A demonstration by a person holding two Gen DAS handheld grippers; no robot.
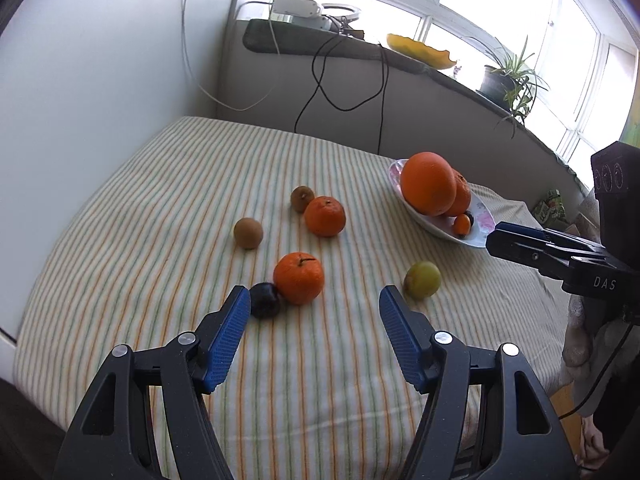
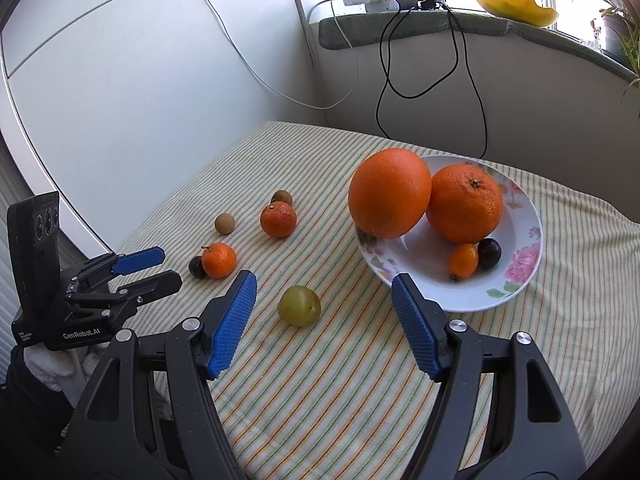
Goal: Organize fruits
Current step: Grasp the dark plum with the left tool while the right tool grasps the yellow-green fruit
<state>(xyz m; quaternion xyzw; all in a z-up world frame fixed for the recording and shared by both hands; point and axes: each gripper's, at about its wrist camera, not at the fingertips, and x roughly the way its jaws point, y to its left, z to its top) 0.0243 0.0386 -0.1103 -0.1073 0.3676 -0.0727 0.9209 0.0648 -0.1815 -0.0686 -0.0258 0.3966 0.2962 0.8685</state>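
Both grippers are seen held over a striped cloth (image 2: pixel 360 380) that covers the table. The left gripper (image 1: pixel 315 302) is spread wide with nothing between its blue pads (image 1: pixel 224 344); the cloth alone is seen in the gap. The right gripper (image 2: pixel 324 286) is likewise spread wide and empty.

Nearest the right gripper, a green plum (image 2: pixel 299 305) is found lying on the cloth, just ahead of the gap and nearer its left finger. In the left wrist view the same plum is seen just beyond the right fingertip of the left gripper.

Just past the left gripper's left fingertip a dark plum (image 1: pixel 265 300) is seen, touching a mandarin (image 1: pixel 299 278) that lies beside it. Further back a kiwi (image 1: pixel 248 233) is found alone, well apart from the pair. Beyond it a second mandarin (image 1: pixel 325 216) is placed, with a second kiwi (image 1: pixel 302 198) touching it from behind.

To the right a flowered plate (image 2: pixel 524 256) is set on the cloth. On it a big orange (image 2: pixel 389 199) is leaned against a smaller orange (image 2: pixel 465 203). At the plate's near side a kumquat (image 2: pixel 464 261) and another dark fruit (image 2: pixel 489 253) are seen touching each other.

At the far end a sill (image 2: pixel 400 28) is seen under the window, with cables (image 2: pixel 460 64) hung down from it, a yellow dish (image 2: pixel 516 6) and a potted plant (image 1: pixel 508 76).
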